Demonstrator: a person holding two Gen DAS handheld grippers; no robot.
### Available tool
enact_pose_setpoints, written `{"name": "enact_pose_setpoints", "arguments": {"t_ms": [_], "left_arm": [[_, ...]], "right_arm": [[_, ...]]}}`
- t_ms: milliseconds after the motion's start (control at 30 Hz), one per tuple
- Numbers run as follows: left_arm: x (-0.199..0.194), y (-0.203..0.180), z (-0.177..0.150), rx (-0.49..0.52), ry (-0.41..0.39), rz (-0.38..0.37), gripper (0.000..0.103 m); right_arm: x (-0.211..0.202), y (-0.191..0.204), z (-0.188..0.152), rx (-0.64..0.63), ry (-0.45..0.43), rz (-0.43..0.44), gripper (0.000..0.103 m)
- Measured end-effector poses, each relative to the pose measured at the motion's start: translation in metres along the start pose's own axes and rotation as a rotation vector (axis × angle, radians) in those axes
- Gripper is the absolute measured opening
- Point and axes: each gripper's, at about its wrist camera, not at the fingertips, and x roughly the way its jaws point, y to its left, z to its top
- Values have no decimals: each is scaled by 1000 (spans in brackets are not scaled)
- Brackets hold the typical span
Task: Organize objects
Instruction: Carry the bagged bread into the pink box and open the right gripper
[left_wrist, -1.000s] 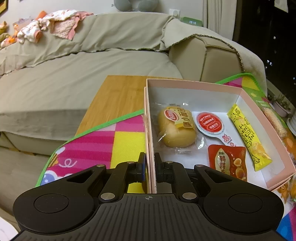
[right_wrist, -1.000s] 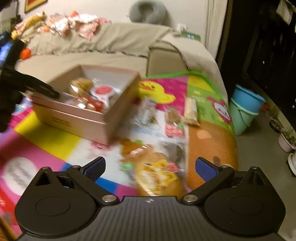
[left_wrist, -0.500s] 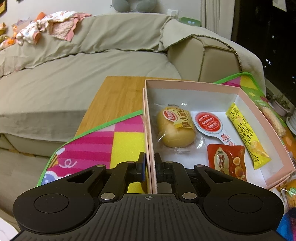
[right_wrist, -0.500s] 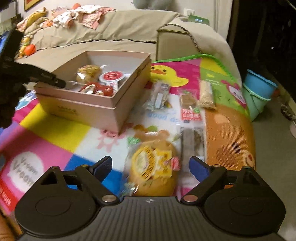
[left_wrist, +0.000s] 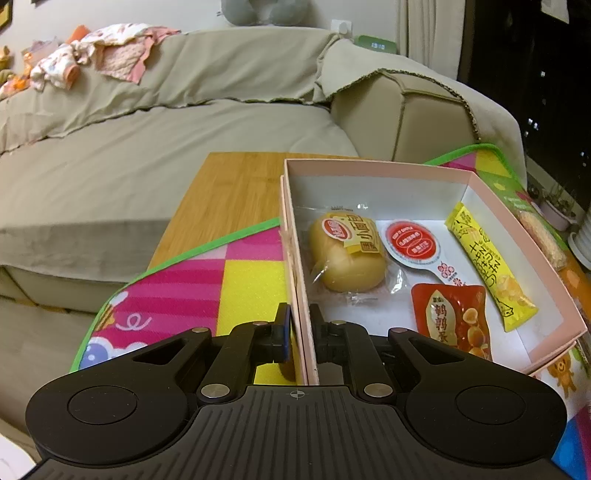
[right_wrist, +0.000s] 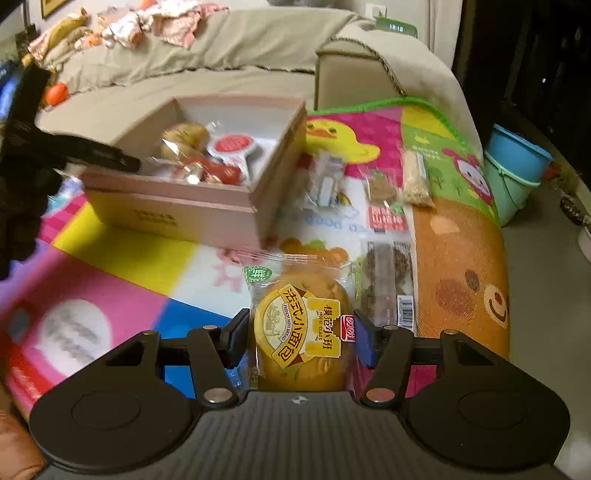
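A pink box (left_wrist: 369, 166) stands on the colourful play mat (left_wrist: 177, 288). My left gripper (left_wrist: 301, 321) is shut on the box's near left wall, one finger inside and one outside. In the box lie a bread roll packet (left_wrist: 347, 258), a red-lidded cup (left_wrist: 410, 243), a yellow stick packet (left_wrist: 487, 266) and a red pouch (left_wrist: 450, 317). In the right wrist view a wrapped mini bread packet (right_wrist: 303, 280) lies on the mat. My right gripper (right_wrist: 301, 332) is closing on it, its pads against the wrapper's two sides. The left gripper (right_wrist: 110, 157) shows there at the box (right_wrist: 177, 214).
Right of the box, loose snacks lie on the mat (right_wrist: 461, 258): a clear packet (right_wrist: 325, 184), an oat bar (right_wrist: 415, 181), a red-labelled snack (right_wrist: 384, 206) and a dark bar (right_wrist: 388, 273). A blue bucket (right_wrist: 517, 173) stands on the floor. A sofa (left_wrist: 147, 147) lies behind the wooden table (left_wrist: 229, 192).
The right gripper's wide-open jaws have closed in on the mini bread packet, which now sits nearer and centred between them. The left gripper and the box have not moved.
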Motion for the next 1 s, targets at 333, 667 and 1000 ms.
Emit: {"name": "enact_pose_setpoints", "arguments": {"t_ms": [333, 667, 1000], "left_arm": [[0, 4, -1, -5, -3, -13, 12], [-1, 6, -2, -14, -8, -23, 13], [-1, 5, -3, -13, -8, -24, 13]], "right_arm": [[-57, 20, 55, -52, -170, 76, 56], [-34, 47, 139, -79, -281, 76, 56], [50, 54, 185, 41, -210, 106, 62]]}}
